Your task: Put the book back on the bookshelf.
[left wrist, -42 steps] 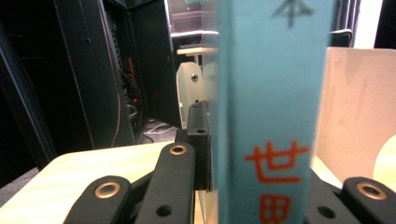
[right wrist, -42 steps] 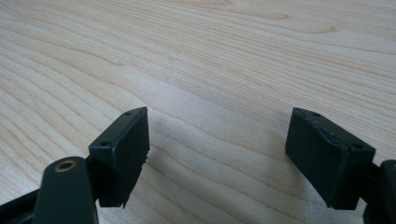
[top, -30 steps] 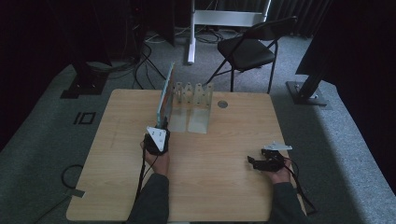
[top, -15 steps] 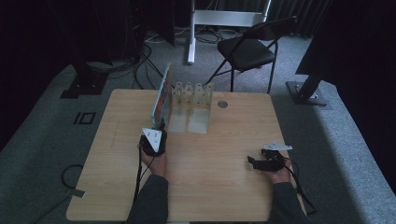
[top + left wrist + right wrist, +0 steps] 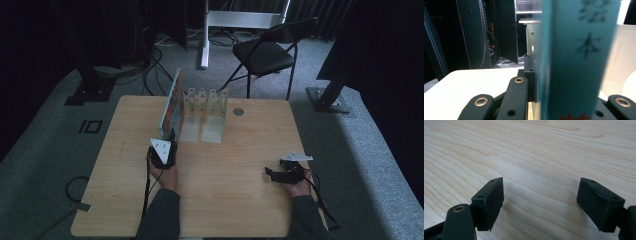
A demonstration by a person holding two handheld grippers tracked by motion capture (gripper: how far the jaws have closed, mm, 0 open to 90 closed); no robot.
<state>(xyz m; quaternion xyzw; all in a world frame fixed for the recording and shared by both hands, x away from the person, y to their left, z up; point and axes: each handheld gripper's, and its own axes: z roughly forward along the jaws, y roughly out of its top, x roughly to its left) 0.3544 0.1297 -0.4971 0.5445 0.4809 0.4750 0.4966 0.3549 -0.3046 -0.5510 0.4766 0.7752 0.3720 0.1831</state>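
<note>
On the left I have the left gripper clamped on the near edge of the teal book, which stands upright on the table at the left end of the clear slotted rack, its far part beside the rack's first divider. In the left gripper view the book sits squeezed between my jaws, spine toward the camera. To do this step well, I judge I should keep the book vertical, slide it straight toward the far side along the left divider, and let go only once its bottom edge rests flat (a tilt here would tip it onto the rack posts). Further right, the right gripper rests near the table's near right part, well apart from the rack, its jaws standing wide with nothing between them over bare wood. Hard to make out: the book's cover is close and blurred, whether it already touches the divider I cannot tell, and the room beyond the table is dark around the chair
</note>
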